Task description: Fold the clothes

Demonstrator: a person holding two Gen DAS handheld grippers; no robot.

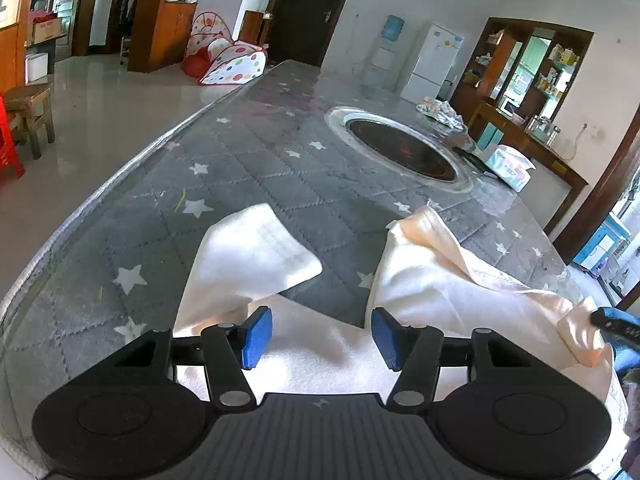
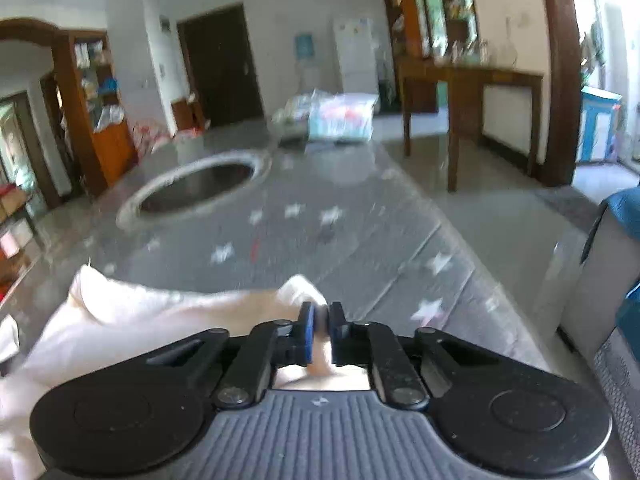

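A cream-white garment (image 1: 424, 276) lies on the grey star-patterned table cover (image 1: 240, 168), with one sleeve (image 1: 256, 252) spread to the left and a bunched part to the right. My left gripper (image 1: 322, 338) is open just above the garment's middle, its blue pads apart with nothing between them. My right gripper (image 2: 320, 324) is shut on an edge of the garment (image 2: 160, 308) and holds it lifted; the right wrist view is blurred by motion. The right gripper's tip also shows at the right edge of the left wrist view (image 1: 616, 326).
A round inset burner (image 1: 400, 148) sits in the table's middle. A tissue pack (image 1: 510, 166) and crumpled wrappers (image 1: 440, 112) lie at the far side. The table's left edge (image 1: 100, 196) drops to the floor. A wooden side table (image 2: 472, 92) stands to the right.
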